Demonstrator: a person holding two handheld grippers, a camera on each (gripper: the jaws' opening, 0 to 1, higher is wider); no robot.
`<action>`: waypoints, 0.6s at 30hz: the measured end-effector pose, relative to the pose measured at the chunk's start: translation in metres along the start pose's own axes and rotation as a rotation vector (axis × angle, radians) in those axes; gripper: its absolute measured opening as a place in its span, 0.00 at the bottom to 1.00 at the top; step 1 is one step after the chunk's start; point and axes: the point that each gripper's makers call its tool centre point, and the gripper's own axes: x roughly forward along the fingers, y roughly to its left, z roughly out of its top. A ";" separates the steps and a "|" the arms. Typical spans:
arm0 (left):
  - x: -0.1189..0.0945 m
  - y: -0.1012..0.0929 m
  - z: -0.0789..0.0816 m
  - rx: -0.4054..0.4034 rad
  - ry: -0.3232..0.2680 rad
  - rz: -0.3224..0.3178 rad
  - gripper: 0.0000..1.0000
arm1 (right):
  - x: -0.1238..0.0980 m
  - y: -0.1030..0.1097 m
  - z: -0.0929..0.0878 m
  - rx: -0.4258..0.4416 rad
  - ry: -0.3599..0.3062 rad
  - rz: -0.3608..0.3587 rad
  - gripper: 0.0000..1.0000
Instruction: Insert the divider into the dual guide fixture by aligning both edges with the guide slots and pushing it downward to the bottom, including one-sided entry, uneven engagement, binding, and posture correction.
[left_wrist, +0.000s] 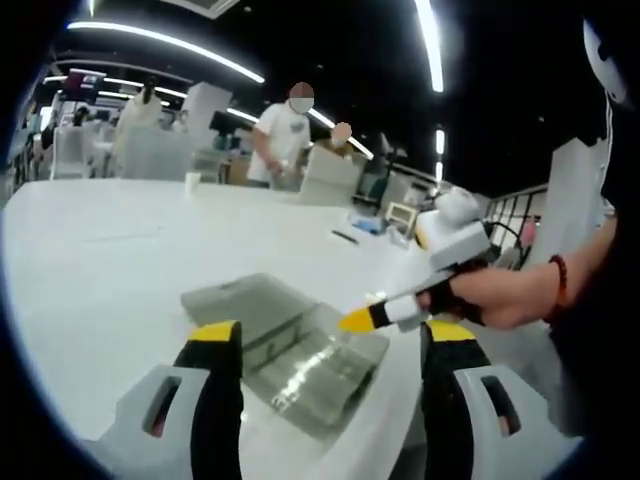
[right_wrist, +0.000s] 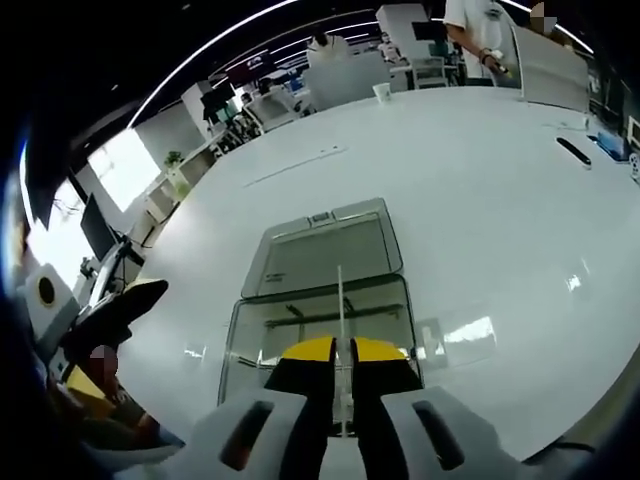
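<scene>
A thin clear divider (right_wrist: 340, 330) is being gripped edge-on between the closed yellow-tipped jaws of the right claw (right_wrist: 341, 352), as seen in the right gripper view. The sheet is being held upright, rising straight ahead of the tips and standing over the near compartment of the clear fixture (right_wrist: 325, 290), which is lying on the white table (right_wrist: 480, 180) directly beyond the jaws. How deep the divider is sitting in the guide slots cannot be told.

In the left gripper view, the left claw (left_wrist: 330, 345) is being held released, its two jaws standing wide apart with nothing between them. The fixture (left_wrist: 285, 345) is lying just ahead of them, nearer the left jaw. The right claw (left_wrist: 362, 318) is being brought in from the right, its yellow tip poised over the fixture's far edge, with a hand (left_wrist: 455, 298) wrapped round its handle.

One divider, one fixture of two compartments, and two claws are being shown. Two people (left_wrist: 283, 135) are standing at the table's far side.
</scene>
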 end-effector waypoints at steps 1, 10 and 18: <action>0.000 0.000 0.000 0.000 0.000 0.000 0.70 | 0.000 0.000 0.000 0.000 0.000 0.001 0.00; 0.000 -0.002 -0.003 -0.004 0.006 -0.001 0.70 | 0.005 0.000 0.000 -0.039 0.051 0.055 0.00; 0.004 -0.003 -0.005 0.003 0.024 0.017 0.70 | 0.010 0.003 -0.004 -0.052 0.122 0.146 0.01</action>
